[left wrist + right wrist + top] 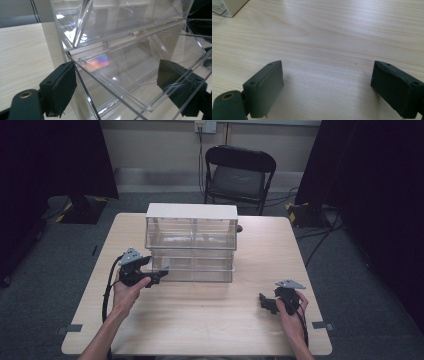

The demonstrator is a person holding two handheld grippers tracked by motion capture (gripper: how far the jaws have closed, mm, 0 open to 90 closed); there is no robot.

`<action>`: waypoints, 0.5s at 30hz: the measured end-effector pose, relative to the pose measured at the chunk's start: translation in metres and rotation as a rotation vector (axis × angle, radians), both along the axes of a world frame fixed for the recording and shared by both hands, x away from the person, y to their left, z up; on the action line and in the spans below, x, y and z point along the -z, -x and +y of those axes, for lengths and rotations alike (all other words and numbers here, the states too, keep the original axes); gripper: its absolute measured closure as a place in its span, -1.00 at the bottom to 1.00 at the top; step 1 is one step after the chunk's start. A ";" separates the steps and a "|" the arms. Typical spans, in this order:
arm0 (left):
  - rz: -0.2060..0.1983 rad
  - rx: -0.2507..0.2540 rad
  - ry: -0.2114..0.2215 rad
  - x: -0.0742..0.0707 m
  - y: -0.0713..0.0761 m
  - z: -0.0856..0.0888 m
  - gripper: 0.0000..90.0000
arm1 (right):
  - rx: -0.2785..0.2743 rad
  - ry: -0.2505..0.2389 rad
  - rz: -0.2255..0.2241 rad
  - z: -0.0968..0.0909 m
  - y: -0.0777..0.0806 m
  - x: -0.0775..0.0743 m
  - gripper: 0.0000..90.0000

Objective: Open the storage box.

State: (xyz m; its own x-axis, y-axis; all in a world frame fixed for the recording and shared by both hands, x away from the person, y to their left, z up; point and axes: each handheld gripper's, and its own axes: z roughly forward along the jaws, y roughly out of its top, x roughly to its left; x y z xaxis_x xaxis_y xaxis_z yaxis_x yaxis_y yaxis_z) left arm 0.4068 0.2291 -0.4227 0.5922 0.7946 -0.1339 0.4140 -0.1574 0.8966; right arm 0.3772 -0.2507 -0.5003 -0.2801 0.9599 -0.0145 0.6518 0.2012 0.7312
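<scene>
Reaching at the lower-left drawer (130, 75) of the clear box (191, 245), the left gripper (161, 276) stands open — drawer rim between its jaws, at its 12 o'clock. Right gripper (265, 303) rests open, empty — farther away.

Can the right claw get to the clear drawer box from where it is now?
Probably yes. The right claw sits open on the table, with bare wood between it and the clear drawer box. Nothing lies in the way, so it would just have to travel across. The left claw is already at the box's lower left corner.

No lettering seems readable anywhere in these views.
</scene>
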 end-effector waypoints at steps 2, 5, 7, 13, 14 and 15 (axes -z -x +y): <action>-0.005 -0.005 0.000 -0.001 0.001 0.001 -0.66 | -0.002 0.001 -0.001 0.000 0.000 0.000 -0.77; -0.028 -0.010 0.011 -0.004 0.002 0.004 -0.65 | 0.000 0.000 0.000 0.000 0.000 0.000 -0.77; -0.030 -0.009 0.013 -0.005 0.003 0.004 -0.65 | 0.000 0.000 0.000 0.000 0.000 0.000 -0.77; -0.032 -0.006 0.014 -0.007 0.003 0.004 -0.65 | 0.000 0.000 0.000 0.000 0.000 0.000 -0.77; -0.032 -0.006 0.014 -0.007 0.003 0.004 -0.65 | 0.000 0.000 0.000 0.000 0.000 0.000 -0.77; -0.035 -0.004 0.022 -0.010 0.003 0.003 -0.65 | -0.001 0.000 -0.001 0.000 0.000 0.000 -0.77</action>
